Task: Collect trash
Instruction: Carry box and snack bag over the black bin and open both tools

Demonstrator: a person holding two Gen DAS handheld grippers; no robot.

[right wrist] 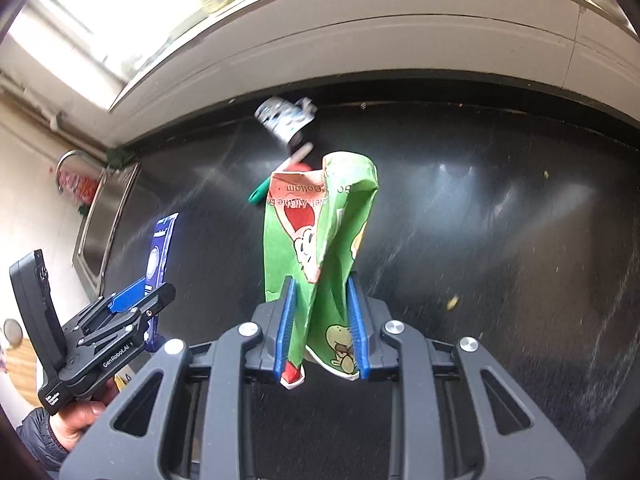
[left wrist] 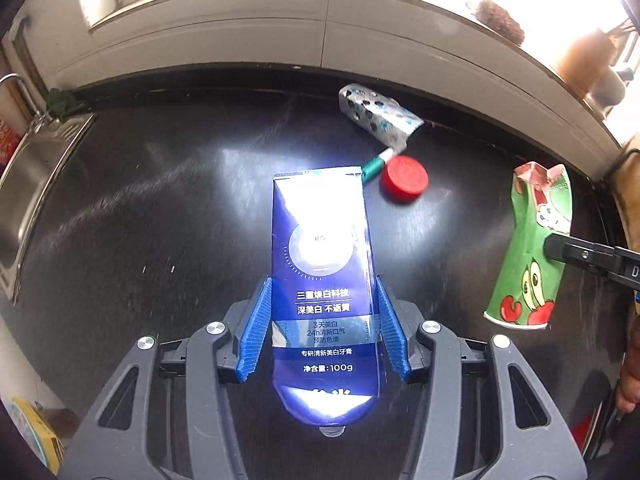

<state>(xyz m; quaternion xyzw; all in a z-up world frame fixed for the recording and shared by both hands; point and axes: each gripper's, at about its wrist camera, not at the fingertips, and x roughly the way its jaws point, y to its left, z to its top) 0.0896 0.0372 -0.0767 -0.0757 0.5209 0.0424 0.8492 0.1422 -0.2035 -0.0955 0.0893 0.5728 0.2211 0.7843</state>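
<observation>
My left gripper (left wrist: 323,320) is shut on a blue toothpaste tube (left wrist: 322,264) and holds it above the black countertop (left wrist: 160,220). My right gripper (right wrist: 322,320) is shut on a crushed green paper cup (right wrist: 320,232), also lifted. The cup shows at the right of the left wrist view (left wrist: 528,256); the tube (right wrist: 160,248) and left gripper (right wrist: 132,300) show at the left of the right wrist view. On the counter lie a red bottle cap (left wrist: 404,179), a green-and-white pen-like stick (left wrist: 376,164) and a crumpled silver blister pack (left wrist: 376,114), which also shows in the right wrist view (right wrist: 286,118).
A steel sink (left wrist: 28,184) with a tap is at the counter's left end. A white window ledge (left wrist: 320,28) runs behind the counter. Small crumbs (right wrist: 452,302) lie on the right part of the counter.
</observation>
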